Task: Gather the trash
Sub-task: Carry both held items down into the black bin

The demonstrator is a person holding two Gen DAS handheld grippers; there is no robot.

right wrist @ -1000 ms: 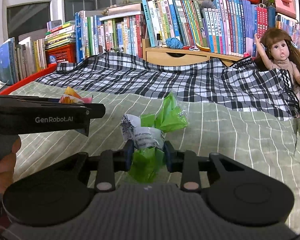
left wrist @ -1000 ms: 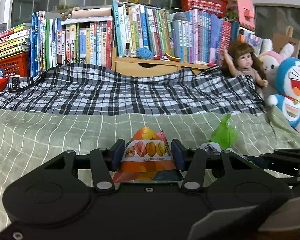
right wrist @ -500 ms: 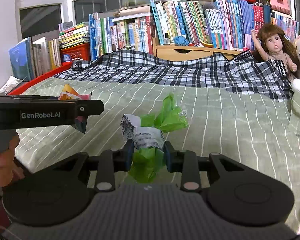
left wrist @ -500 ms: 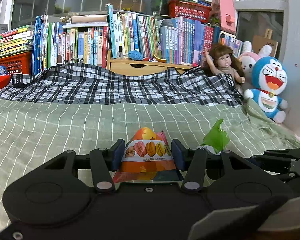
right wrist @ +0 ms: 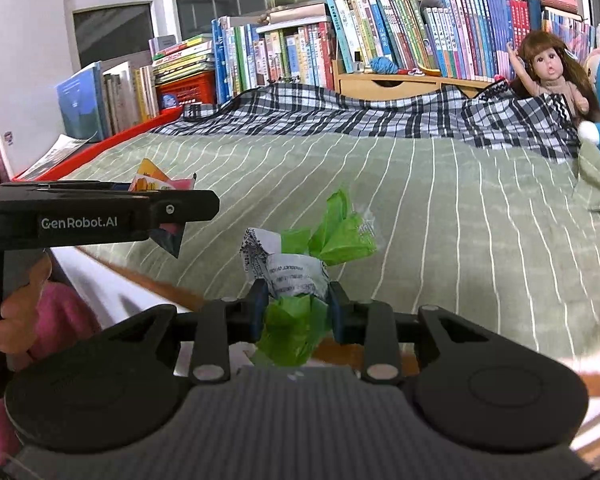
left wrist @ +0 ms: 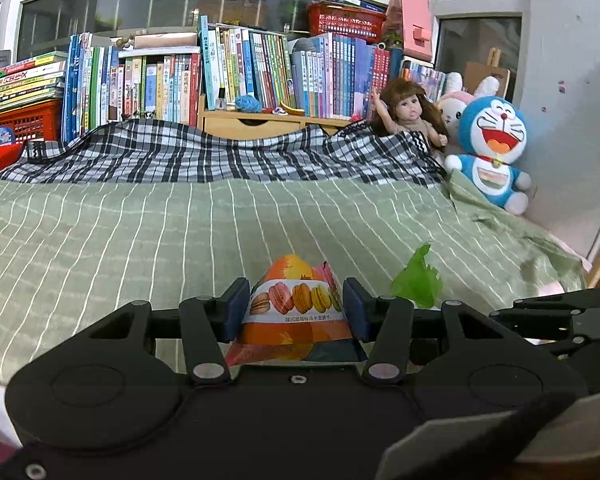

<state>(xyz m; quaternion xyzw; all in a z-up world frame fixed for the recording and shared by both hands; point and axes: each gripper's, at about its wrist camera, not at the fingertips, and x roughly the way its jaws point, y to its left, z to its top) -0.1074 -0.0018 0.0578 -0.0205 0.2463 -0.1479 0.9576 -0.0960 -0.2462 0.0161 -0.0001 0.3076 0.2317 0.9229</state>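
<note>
1. The bed (left wrist: 148, 240) with its green striped cover fills both views.
2. Left gripper (left wrist: 296, 312) – above the bed's near edge, jaws pinching an orange macaron wrapper (left wrist: 296, 300).
3. Right gripper (right wrist: 296, 312) – beside it, over the same edge, jaws clamping a crumpled green wrapper (right wrist: 332, 236).

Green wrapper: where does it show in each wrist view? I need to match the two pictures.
Left wrist: green wrapper at lower right, its tip poking up beside the left gripper.
Right wrist: lower centre, pinched between the right gripper fingers.
Shared landmark: the doll at the far right of the bed.
</note>
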